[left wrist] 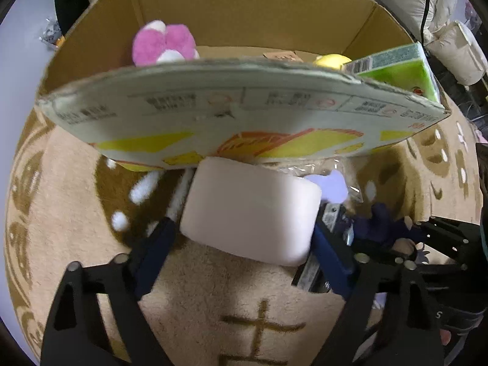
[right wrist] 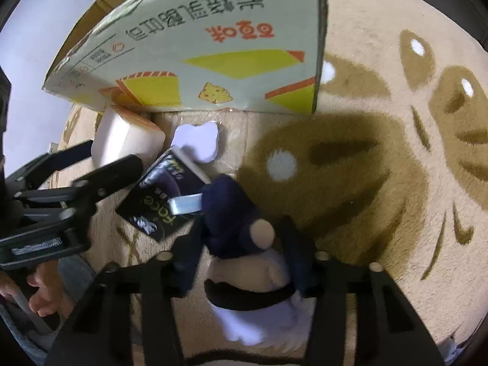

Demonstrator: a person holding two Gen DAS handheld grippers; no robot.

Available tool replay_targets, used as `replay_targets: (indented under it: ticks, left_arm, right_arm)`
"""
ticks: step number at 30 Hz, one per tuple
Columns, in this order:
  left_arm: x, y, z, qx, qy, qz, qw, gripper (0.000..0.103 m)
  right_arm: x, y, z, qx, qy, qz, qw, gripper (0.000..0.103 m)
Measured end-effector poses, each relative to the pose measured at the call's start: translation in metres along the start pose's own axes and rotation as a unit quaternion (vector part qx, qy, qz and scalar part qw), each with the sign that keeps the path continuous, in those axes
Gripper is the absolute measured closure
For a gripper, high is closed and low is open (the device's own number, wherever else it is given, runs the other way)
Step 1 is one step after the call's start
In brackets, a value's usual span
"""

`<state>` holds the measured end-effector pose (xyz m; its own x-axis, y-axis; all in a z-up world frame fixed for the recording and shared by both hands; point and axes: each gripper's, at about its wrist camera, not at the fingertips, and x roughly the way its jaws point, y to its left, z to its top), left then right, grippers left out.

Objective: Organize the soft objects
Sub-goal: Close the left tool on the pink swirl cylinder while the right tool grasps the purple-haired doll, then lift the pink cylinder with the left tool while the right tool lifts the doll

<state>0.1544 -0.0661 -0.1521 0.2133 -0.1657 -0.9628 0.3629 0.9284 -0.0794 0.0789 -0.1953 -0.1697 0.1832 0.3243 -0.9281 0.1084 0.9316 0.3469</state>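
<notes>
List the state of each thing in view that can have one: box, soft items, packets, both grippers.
Cardboard box: open, near flap folded out.
Pink plush flower: inside the box.
Green tissue pack: at the box's right corner.
Pale foam block: on the rug, left gripper closed on it.
Plush doll: on the rug, right gripper closed on it.
Black packet: flat on the rug.

Both wrist cameras look steeply down, close over the rug (left wrist: 213, 289) before the cardboard box (left wrist: 244, 116); both show its printed front flap and the pale block (right wrist: 122, 143).
</notes>
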Motion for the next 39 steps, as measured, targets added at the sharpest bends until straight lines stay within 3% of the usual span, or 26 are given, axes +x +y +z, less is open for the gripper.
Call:
replay_targets:
  ticks: [7,12,17,24,31,39]
  left_arm:
    - [-0.007,-0.008,-0.01,-0.003,-0.018,0.005,0.9998,0.051]
    - [-0.016,-0.004,-0.021,-0.013,-0.035,0.025,0.999,0.061]
    - [-0.034,0.001,-0.034,-0.023,-0.061,0.034,0.9973,0.062]
    - [-0.075,0.003,-0.051,-0.034,-0.132,0.057,0.989,0.062]
    - [-0.123,0.002,-0.061,-0.036,-0.231,0.075,0.9694,0.062]
    - [-0.164,0.003,-0.063,-0.044,-0.324,0.11,0.9387,0.061]
  right_arm:
    - [-0.022,-0.001,0.001,-0.002,-0.052,-0.018,0.998,0.068]
    - [-0.039,0.001,0.0,-0.005,-0.094,-0.014,0.995,0.071]
    - [-0.055,-0.004,0.0,-0.017,-0.134,-0.014,0.991,0.071]
    - [-0.089,0.003,-0.008,-0.025,-0.214,-0.002,0.977,0.071]
    - [-0.134,0.017,-0.025,-0.066,-0.318,-0.005,0.946,0.071]
    - [-0.16,0.038,-0.029,-0.093,-0.4,-0.021,0.912,0.071]
